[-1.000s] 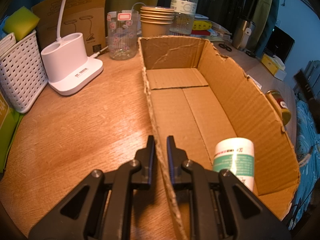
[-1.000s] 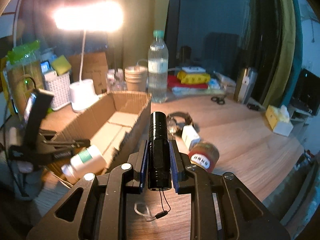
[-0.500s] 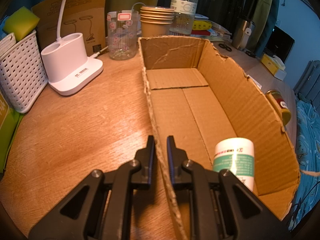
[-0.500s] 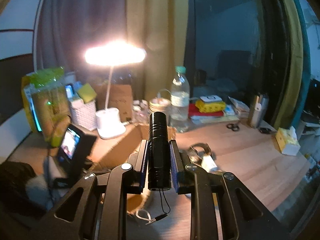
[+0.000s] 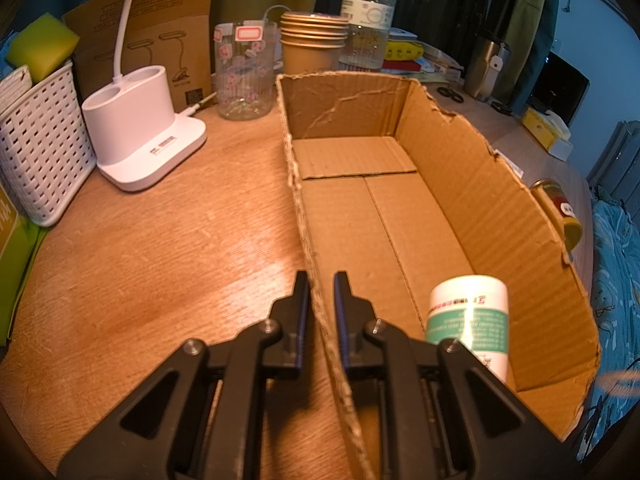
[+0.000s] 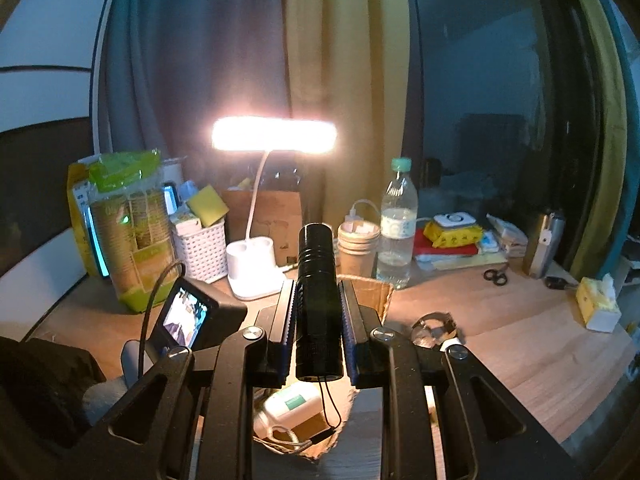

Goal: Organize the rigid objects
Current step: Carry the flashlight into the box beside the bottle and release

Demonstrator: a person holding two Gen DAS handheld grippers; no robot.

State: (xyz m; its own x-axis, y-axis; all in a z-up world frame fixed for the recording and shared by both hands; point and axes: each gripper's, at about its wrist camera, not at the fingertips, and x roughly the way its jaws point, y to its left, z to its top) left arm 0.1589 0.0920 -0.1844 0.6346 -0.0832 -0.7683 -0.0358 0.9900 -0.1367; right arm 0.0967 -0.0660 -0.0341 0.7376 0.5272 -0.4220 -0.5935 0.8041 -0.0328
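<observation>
My left gripper is shut on the left wall of an open cardboard box on the wooden desk. A white bottle with a green label lies in the box's near end. My right gripper is shut on a black flashlight, held high above the box; its wrist cord hangs down. The white bottle shows below it. A red and yellow can lies outside the box's right wall.
Left of the box stand a white lamp base, a white basket, a glass jar, paper cups and a water bottle. Scissors, a tissue pack, a steel flask and a watch lie to the right.
My right gripper has risen and moved left with the flashlight, from beside the box to above it. The left gripper and box have not moved.
</observation>
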